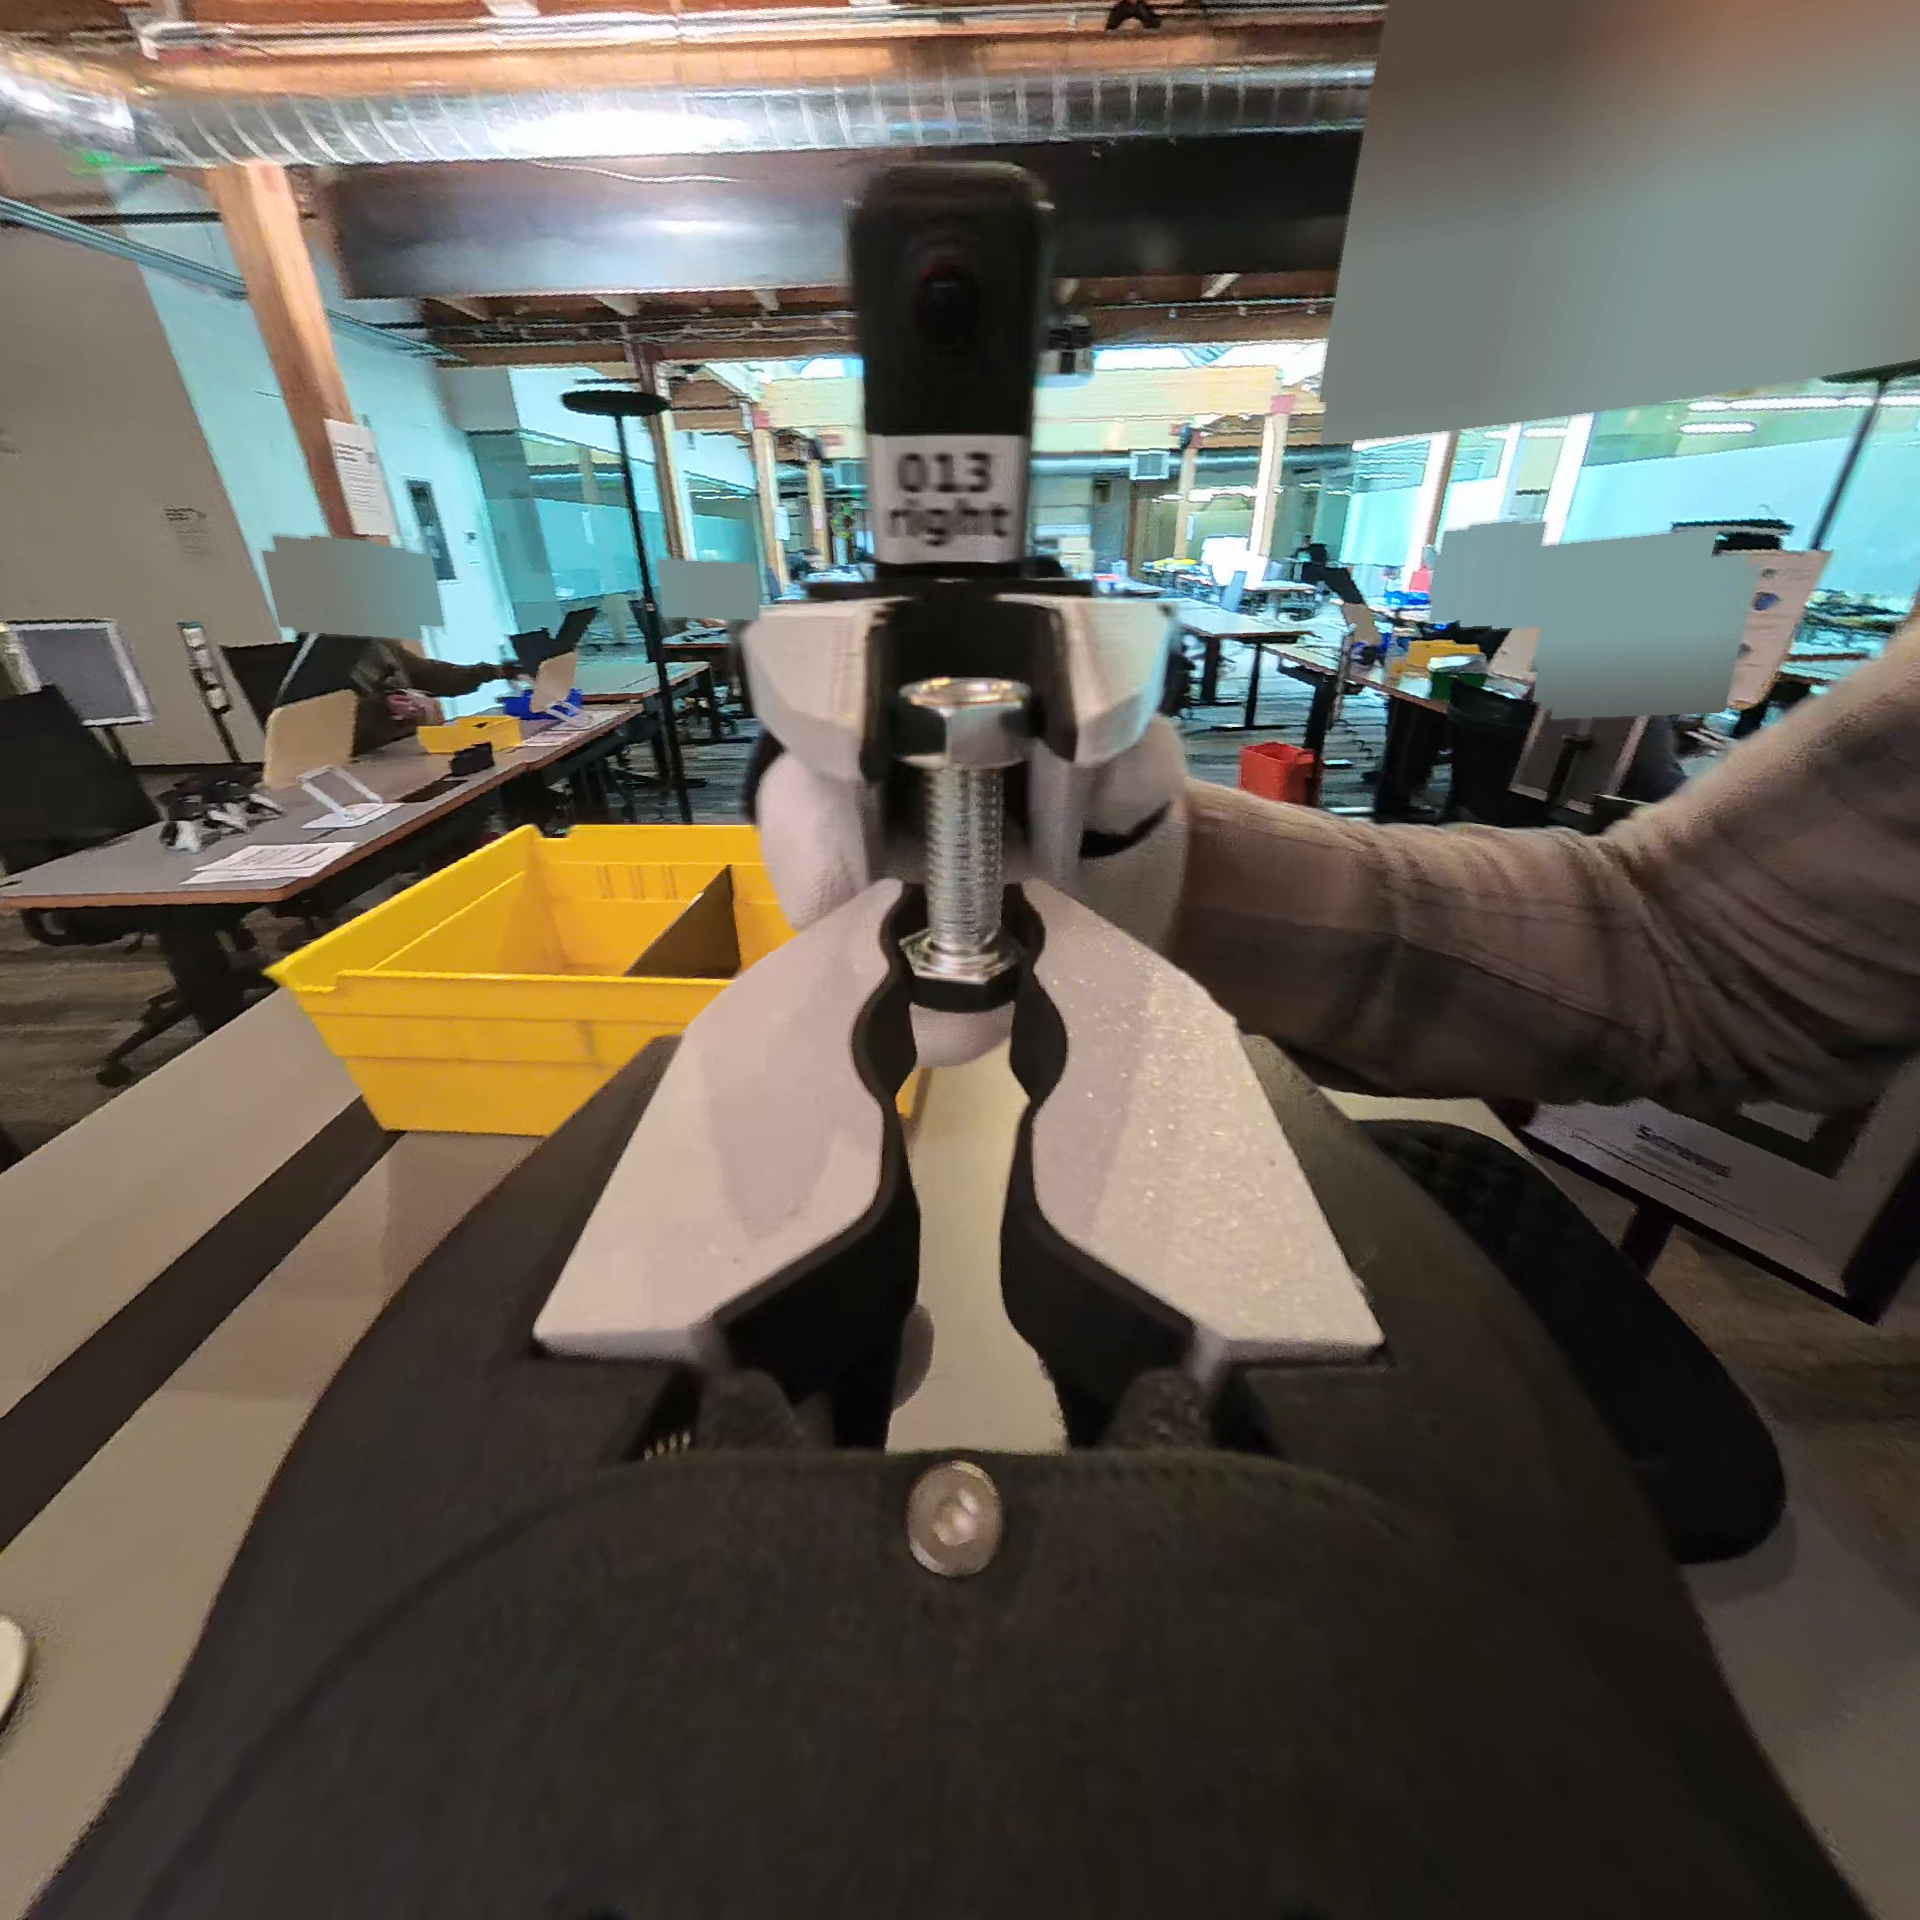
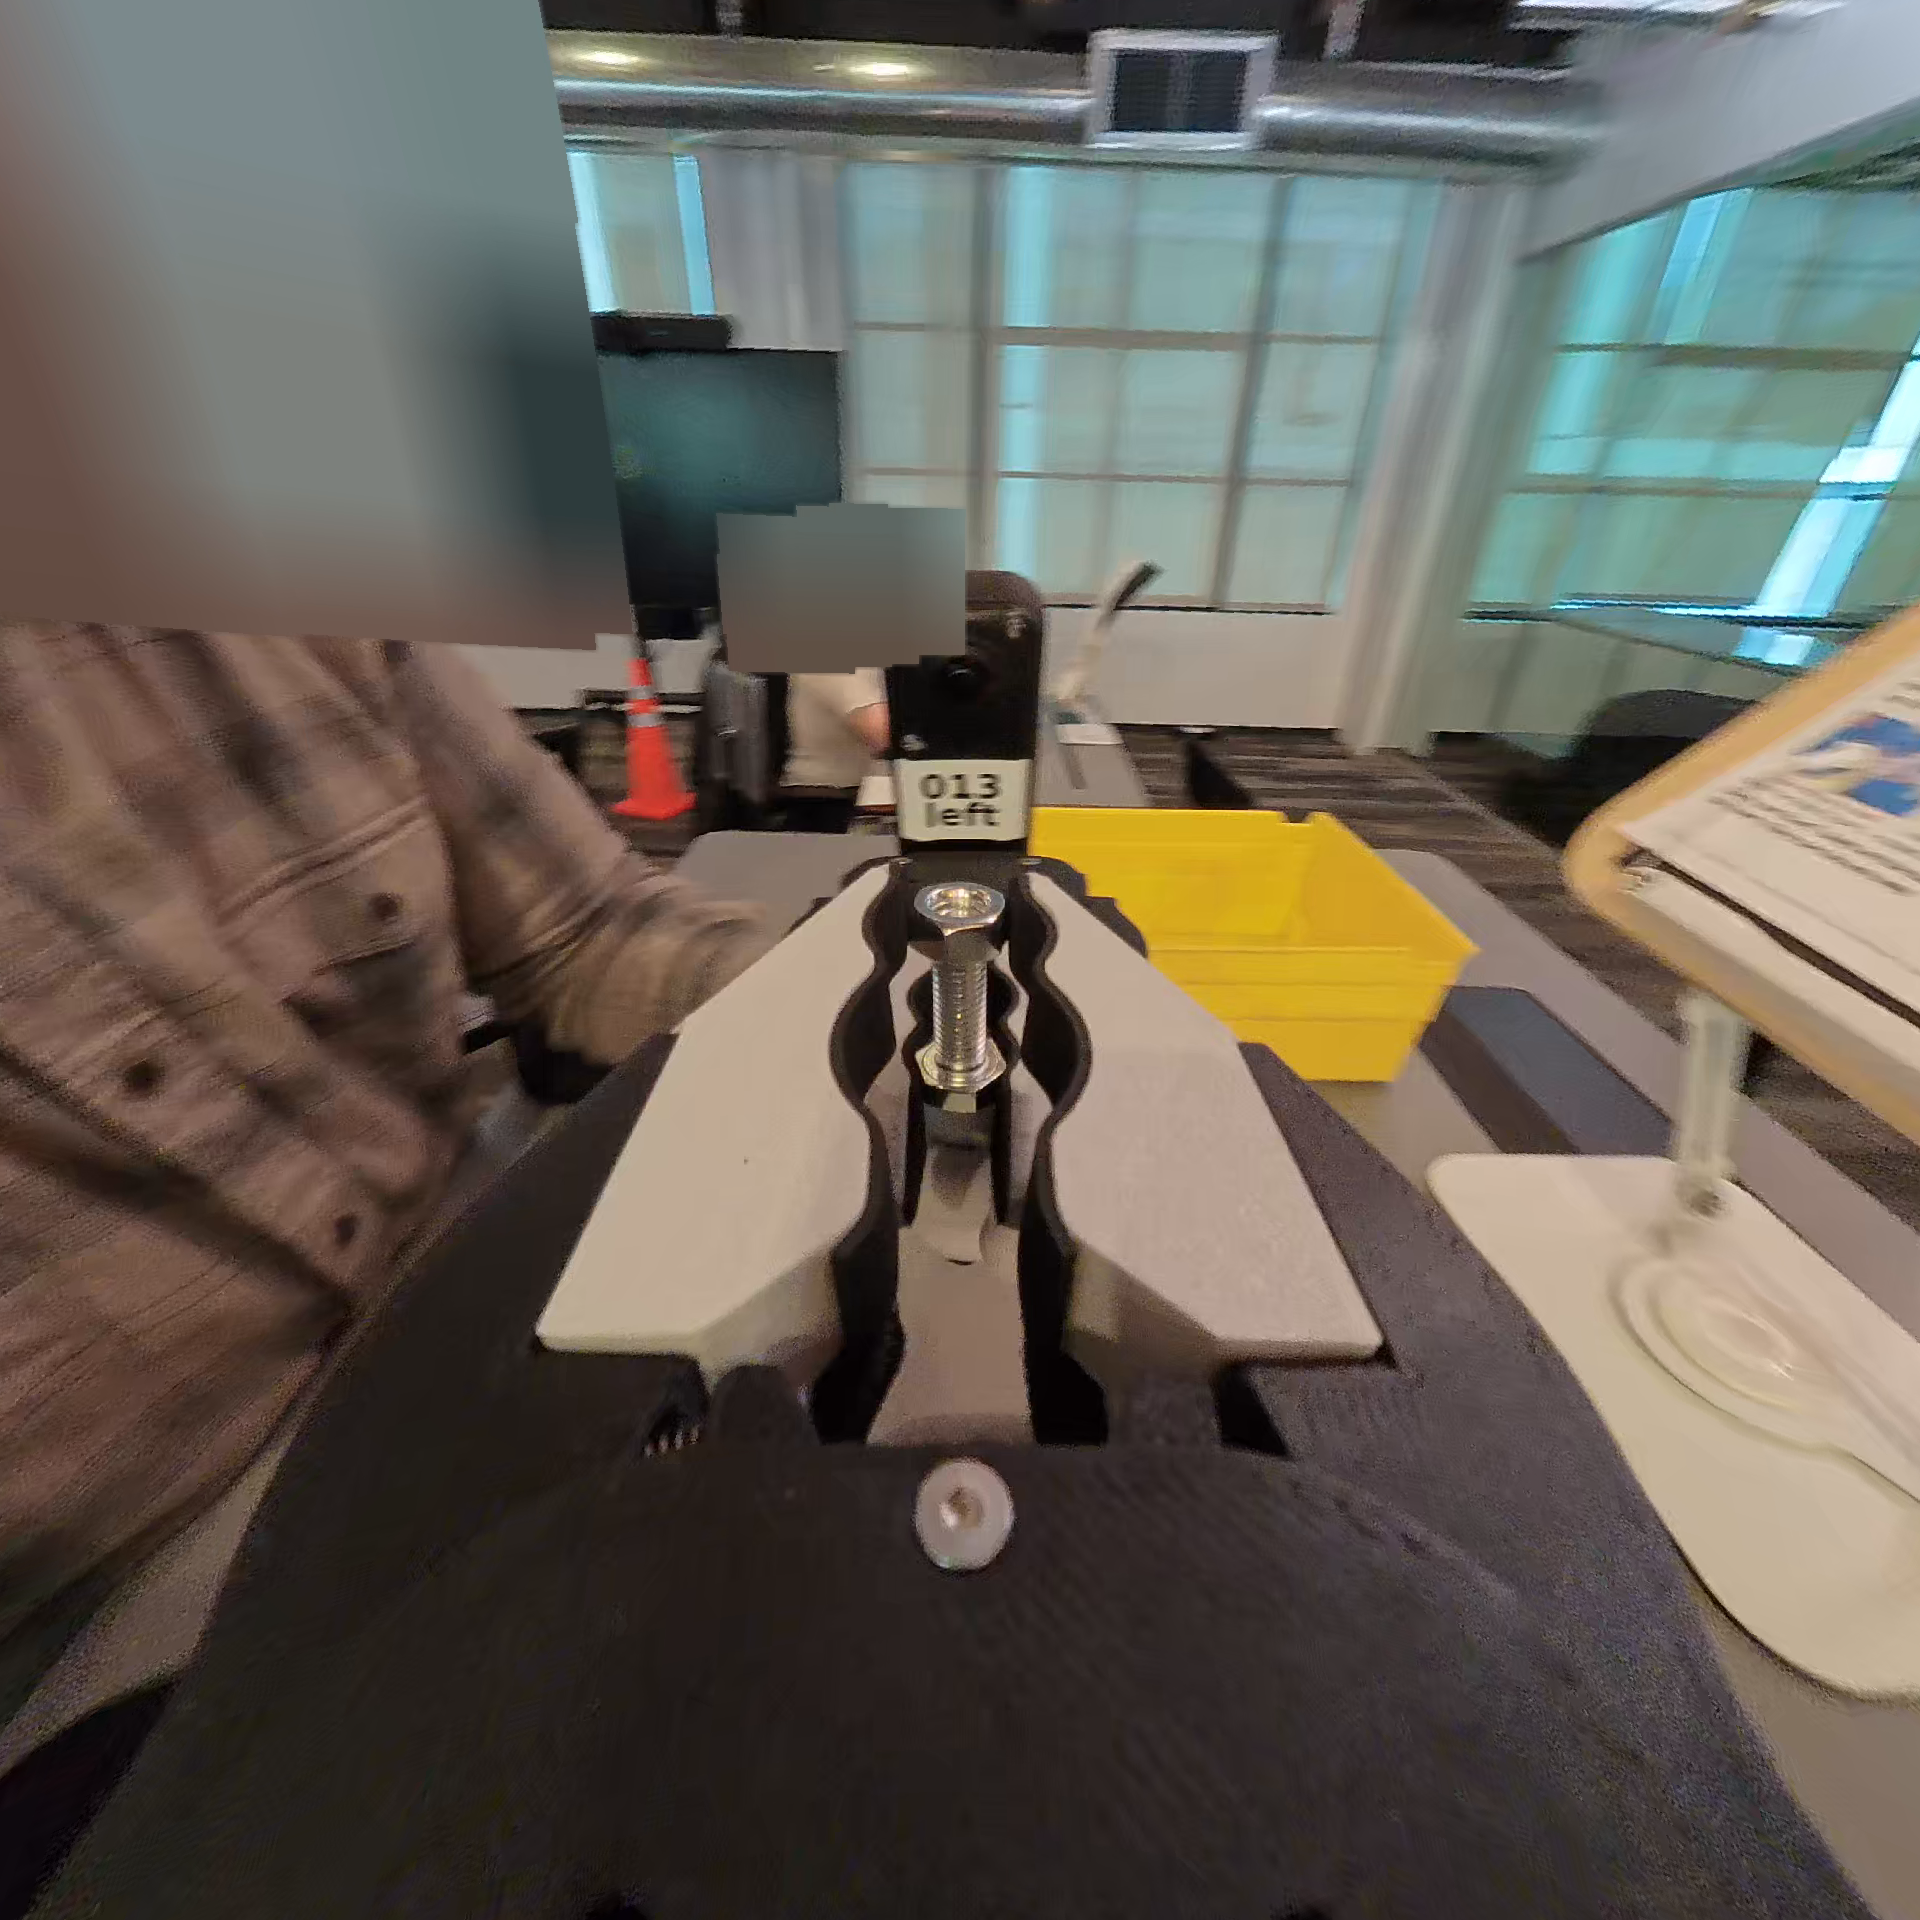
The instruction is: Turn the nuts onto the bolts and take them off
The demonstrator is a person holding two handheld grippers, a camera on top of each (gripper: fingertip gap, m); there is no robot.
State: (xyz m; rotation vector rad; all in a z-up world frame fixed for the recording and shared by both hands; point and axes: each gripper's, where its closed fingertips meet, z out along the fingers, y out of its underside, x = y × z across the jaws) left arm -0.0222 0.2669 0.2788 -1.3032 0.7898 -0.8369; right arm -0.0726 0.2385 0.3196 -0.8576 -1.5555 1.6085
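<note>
The bolt [image 1: 961, 831] spans between the two facing tongs, the left tongs [image 1: 958, 971] on one end, the right tongs [image 2: 961, 1091] on the other. A bin [image 1: 499, 977] sits on the worktop [image 1: 156, 1195] behind.

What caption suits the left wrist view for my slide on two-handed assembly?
Left gripper and right gripper clamp opposite hex ends of one threaded bolt, yellow bin behind.
</note>
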